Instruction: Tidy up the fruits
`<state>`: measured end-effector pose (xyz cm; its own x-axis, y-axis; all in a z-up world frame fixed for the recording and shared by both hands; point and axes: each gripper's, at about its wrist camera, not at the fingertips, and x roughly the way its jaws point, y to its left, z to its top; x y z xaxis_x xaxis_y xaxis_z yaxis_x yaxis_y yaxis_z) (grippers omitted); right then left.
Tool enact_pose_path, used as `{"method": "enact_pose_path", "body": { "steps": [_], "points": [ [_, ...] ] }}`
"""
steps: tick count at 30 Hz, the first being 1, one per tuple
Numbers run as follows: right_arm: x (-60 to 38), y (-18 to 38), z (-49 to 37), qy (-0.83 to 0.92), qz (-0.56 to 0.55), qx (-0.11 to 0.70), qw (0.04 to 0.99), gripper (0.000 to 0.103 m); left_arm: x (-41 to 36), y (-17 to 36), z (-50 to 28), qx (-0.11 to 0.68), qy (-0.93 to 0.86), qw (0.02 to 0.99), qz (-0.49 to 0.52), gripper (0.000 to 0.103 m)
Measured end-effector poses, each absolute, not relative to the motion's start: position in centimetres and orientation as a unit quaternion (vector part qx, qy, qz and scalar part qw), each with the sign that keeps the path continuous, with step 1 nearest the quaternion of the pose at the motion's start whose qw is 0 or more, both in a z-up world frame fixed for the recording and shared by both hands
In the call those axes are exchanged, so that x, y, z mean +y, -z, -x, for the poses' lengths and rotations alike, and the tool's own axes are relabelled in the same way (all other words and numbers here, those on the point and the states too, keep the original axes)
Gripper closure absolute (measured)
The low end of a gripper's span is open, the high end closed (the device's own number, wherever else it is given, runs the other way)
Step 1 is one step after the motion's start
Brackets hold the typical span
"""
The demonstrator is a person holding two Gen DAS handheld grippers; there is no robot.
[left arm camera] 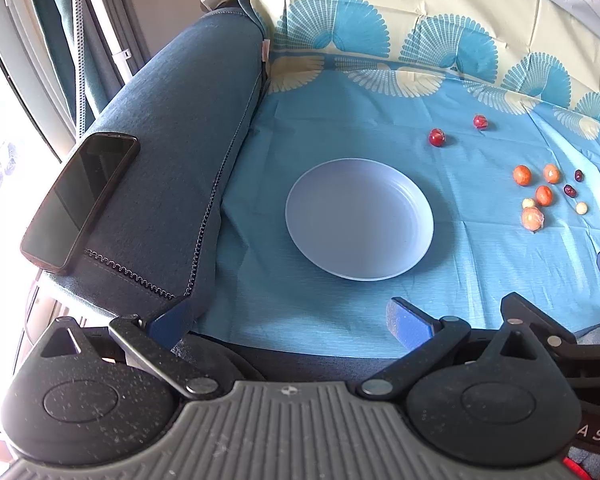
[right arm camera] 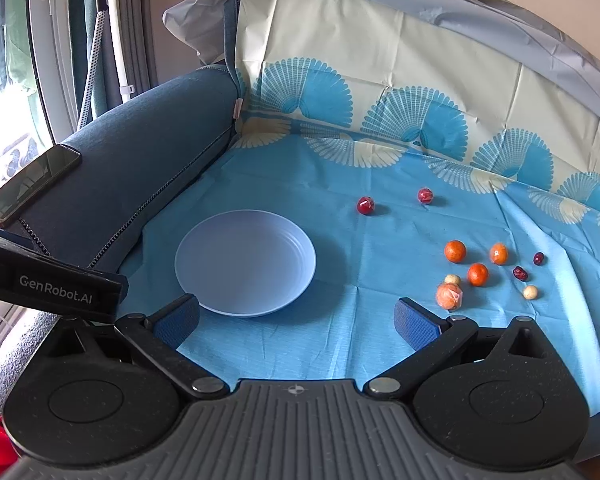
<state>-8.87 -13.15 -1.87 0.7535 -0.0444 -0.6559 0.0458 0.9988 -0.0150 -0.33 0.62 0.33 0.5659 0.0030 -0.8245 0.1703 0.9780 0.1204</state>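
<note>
Blue patterned cloth covered the seat of a blue-grey fabric sofa and ran up its backrest, where it turned cream with blue fan shapes. On the cloth sat a round, pale lilac plastic plate, holding nothing. A black smartphone lay face up on the sofa's armrest, to the left of the plate.

Fruits were scattered on the cloth to the right of the plate, none touching it. Two small glossy red round fruits lay apart from each other beyond the plate's far right edge. Further right was a loose cluster: three small bare orange fruits, one orange fruit in clear plastic wrap nearest the camera, two small pale cream balls, and two small dark red wrinkled fruits at the cluster's right side.

The left gripper, with blue-padded fingers, hovered low over the near edge of the cloth in front of the plate, its jaws spread wide and holding nothing. The right gripper hovered beside it, just short of the plate's near rim, jaws likewise wide apart and empty. Its right pad sat near the wrapped orange fruit without touching it.
</note>
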Motion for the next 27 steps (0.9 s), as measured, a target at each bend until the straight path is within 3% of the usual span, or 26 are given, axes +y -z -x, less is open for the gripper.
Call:
{"method": "enact_pose_path", "body": {
  "steps": [27],
  "points": [
    [-13.18, 2.28, 8.97, 0.026, -0.009, 0.354, 0.935, 0.001, 0.21, -0.05, 0.48, 0.466, 0.045, 0.878, -0.096, 0.0]
  ]
}}
